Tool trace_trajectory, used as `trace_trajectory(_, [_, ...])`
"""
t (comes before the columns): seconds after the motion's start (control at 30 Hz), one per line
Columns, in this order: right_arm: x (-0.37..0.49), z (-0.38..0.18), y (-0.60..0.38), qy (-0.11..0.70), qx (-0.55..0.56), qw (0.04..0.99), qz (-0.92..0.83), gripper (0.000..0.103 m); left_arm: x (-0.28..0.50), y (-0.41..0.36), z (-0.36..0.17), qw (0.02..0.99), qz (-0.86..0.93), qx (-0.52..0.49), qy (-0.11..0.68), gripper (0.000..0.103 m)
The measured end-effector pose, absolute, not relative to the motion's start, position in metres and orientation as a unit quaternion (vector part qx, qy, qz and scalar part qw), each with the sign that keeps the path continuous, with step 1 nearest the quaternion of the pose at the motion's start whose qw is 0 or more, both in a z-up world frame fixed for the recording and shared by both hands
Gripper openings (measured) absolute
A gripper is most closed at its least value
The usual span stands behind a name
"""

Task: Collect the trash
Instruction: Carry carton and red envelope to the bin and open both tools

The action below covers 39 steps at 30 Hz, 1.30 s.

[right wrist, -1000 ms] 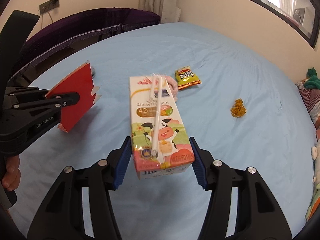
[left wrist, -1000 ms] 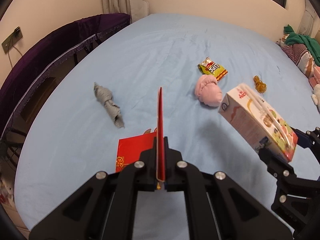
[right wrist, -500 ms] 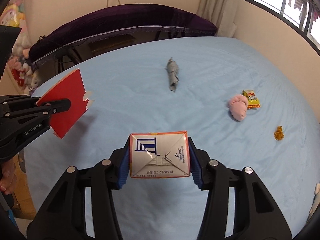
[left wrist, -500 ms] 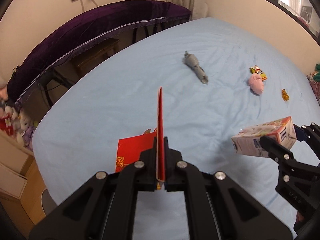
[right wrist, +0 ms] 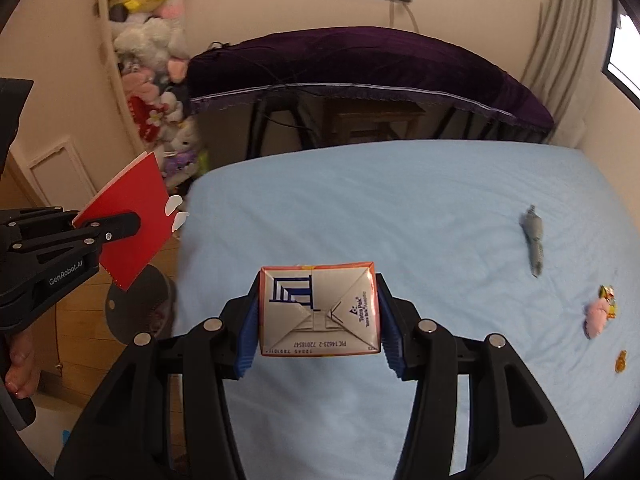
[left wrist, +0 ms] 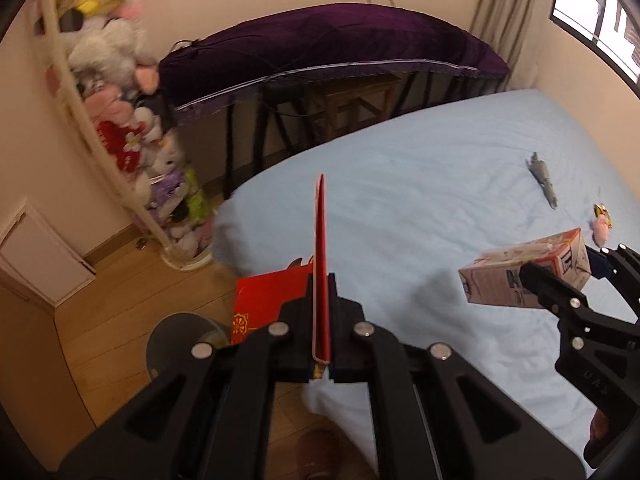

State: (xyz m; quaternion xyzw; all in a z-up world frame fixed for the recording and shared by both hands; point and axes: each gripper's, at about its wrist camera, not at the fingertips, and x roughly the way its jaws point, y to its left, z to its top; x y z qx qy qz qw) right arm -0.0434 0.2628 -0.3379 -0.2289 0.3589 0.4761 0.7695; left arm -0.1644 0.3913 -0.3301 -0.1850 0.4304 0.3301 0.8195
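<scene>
My left gripper [left wrist: 320, 296] is shut on a red paper envelope [left wrist: 320, 264], held edge-on above the bed's corner; it also shows in the right wrist view [right wrist: 132, 224]. My right gripper [right wrist: 318, 312] is shut on a milk carton [right wrist: 318, 308], its folded end facing the camera; the carton also shows in the left wrist view [left wrist: 524, 276]. A grey round bin [left wrist: 180, 344] stands on the wood floor below the envelope, and shows in the right wrist view [right wrist: 140, 304]. On the blue bed [right wrist: 360, 216] lie a grey wad [right wrist: 534, 240], a pink wad [right wrist: 596, 312], a snack packet [right wrist: 608, 294] and an orange scrap [right wrist: 621, 360].
A tall rack of plush toys [left wrist: 120, 120] stands left of the bed. A purple-covered table [left wrist: 320, 52] with a stool under it stands against the far wall. A white low cabinet door [left wrist: 36, 256] is at the far left.
Both grippers have swung left toward the bed's corner with their loads still held. The floor, the bin and the plush rack have come into view; the bed litter has shifted to the right.
</scene>
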Motion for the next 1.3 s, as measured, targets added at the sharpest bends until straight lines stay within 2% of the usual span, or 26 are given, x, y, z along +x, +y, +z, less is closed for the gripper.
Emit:
trace_trajectory(0.3, [-0.174,-0.363,0.383,0.34,-0.269,0.678,0.594,0.049,-0.307,0.471,-0.358,0.756,0.428,-0.227,0.44,0.004])
trace_trajectory(0.6, [-0.265,-0.423,0.466,0.333,-0.318,0.6,0.655,0.05,-0.387,0.509,-0.42,0.711,0.466,-0.279,0.447,0.004])
trace_trajectory(0.83, [-0.299,-0.462,0.5,0.308,-0.354,0.575,0.671,0.052,-0.4,0.533,-0.46,0.71,0.462,-0.292,0.445,0.004])
trace_trajectory(0.9, [-0.301,-0.469,0.507,0.303,-0.359,0.573,0.672,0.066,-0.401,0.537,-0.468,0.713,0.46,-0.29,0.443,0.004])
trace_trajectory(0.93, [-0.3,-0.47,0.506,0.3,-0.359,0.573,0.673,0.068,-0.399,0.538,-0.471,0.713,0.459,-0.292,0.443,0.004])
trace_trajectory(1.3, [-0.262,-0.481,0.503,0.315,-0.366,0.59,0.647,0.068,-0.364,0.546,-0.496,0.711,0.436,-0.292,0.468,0.009])
